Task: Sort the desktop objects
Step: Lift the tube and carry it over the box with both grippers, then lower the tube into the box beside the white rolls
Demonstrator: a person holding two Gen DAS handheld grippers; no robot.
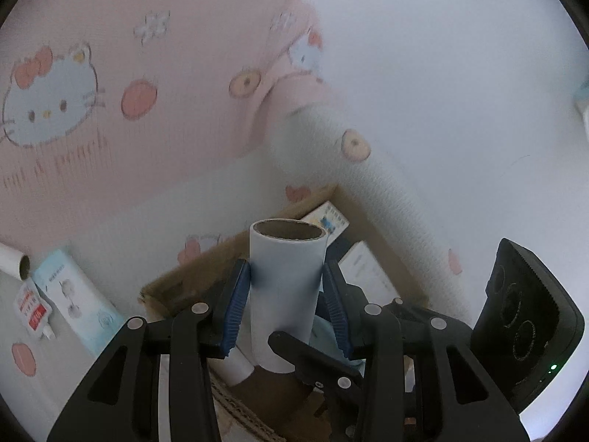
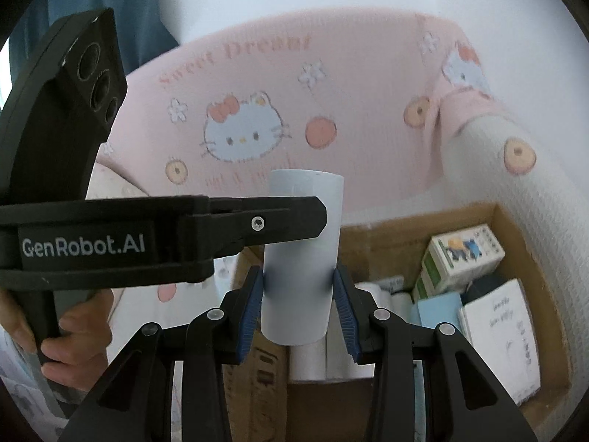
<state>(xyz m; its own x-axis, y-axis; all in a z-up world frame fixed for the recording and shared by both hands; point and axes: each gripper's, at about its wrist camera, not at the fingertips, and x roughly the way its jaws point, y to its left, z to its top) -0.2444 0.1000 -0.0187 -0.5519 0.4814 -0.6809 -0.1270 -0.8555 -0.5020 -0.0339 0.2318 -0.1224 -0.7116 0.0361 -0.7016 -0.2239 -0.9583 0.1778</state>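
I hold 1 white paper roll [image 1: 285, 294] clamped in my left gripper [image 1: 287, 305], another white roll [image 2: 302, 258] in my right gripper [image 2: 300, 305], both above the cardboard box's [image 2: 515, 228] near edge, pink cartoon-cat bedding [image 2: 257, 110] behind, white wall [image 1: 441, 55] beyond.

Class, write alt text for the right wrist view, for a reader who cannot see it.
The right gripper clamps an upright white paper roll between blue pads above an open cardboard box holding small cartons and more rolls. The left gripper reaches in from the left, a hand on its handle, before a pink cartoon-cat blanket.
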